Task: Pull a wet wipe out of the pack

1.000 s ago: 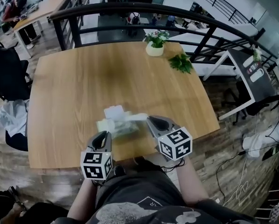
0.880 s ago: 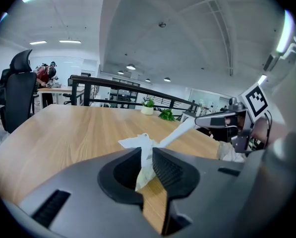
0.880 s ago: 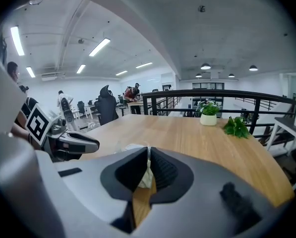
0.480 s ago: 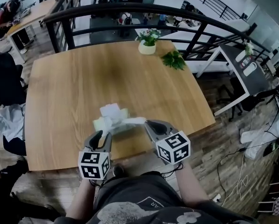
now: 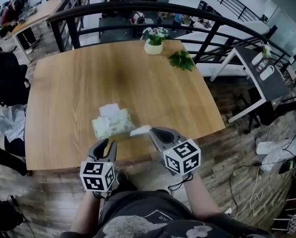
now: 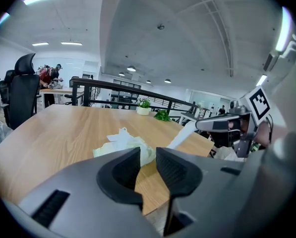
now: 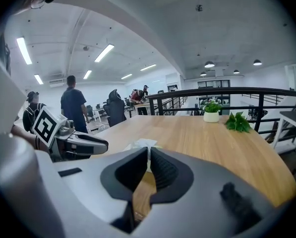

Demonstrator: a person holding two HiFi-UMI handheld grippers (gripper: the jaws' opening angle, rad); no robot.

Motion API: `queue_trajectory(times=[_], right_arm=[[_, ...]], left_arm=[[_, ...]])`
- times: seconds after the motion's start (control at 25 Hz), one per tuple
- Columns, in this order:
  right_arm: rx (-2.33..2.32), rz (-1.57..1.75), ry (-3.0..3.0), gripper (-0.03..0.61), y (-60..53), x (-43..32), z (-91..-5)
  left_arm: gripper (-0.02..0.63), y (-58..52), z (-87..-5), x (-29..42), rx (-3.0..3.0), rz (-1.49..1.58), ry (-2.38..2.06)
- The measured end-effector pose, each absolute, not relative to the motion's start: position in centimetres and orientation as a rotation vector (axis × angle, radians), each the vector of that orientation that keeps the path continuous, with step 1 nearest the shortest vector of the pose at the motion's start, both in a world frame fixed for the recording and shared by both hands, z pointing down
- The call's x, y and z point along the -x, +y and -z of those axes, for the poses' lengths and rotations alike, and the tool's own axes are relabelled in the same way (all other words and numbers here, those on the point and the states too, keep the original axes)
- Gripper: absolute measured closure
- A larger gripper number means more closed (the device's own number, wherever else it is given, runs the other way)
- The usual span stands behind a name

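- Wet wipe was pinched at its 3 o'clock end by the right gripper, whose fingers were pressed together on the sheet.
- A second earlier the sheet had stretched from the pack's top to those fingers. Now it was drawn out toward 3 o'clock, and its loose end hung just beside the 4 o'clock corner of the pack.
- Left gripper had just opened: its fingers stood spread with nothing between them, at the pack's 6 o'clock and apart from it, so the pack was no longer held down.
- Judged from this, the pull was all but finished. Whether the trailing end was still caught in the pack could not be told.
- The pack lay on the counter toward its 6 o'clock edge, with a white flap sticking up at the pack's 12 o'clock side.
- A potted plant stood at the counter's 12 o'clock edge and a green sprig lay at about 1 o'clock, both well apart from the pack.
- A black railing ran beyond them, and nothing blocked the grippers.
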State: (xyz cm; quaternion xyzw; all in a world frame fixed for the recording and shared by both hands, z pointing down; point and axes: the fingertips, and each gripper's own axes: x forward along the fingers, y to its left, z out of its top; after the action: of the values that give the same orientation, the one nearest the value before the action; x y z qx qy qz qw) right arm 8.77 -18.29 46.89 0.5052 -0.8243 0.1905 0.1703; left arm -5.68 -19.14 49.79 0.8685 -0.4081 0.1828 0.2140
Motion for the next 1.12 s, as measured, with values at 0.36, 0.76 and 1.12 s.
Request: queue_trajectory(times=[0.36, 0.76, 1.12], right_arm=[[-1.375, -0.532, -2.401, 0.543, -12.9, -10.4, -46.6], [-1.311, -0.551, -2.447, 0.543, -4.5, -11.9, -47.0], [-1.287, -0.545, -2.489, 0.543, 0.9, -13.3, -45.9]], left_arm=[[0.568, -13.5, -48.9, 3.8, -2.399, -0.5, -1.204], [0.579, -5.1, -47.8, 2.1, -2.381, -0.474, -1.287], [0.588, 0.1, -45.8, 1.5, -2.368, -0.439, -1.364]])
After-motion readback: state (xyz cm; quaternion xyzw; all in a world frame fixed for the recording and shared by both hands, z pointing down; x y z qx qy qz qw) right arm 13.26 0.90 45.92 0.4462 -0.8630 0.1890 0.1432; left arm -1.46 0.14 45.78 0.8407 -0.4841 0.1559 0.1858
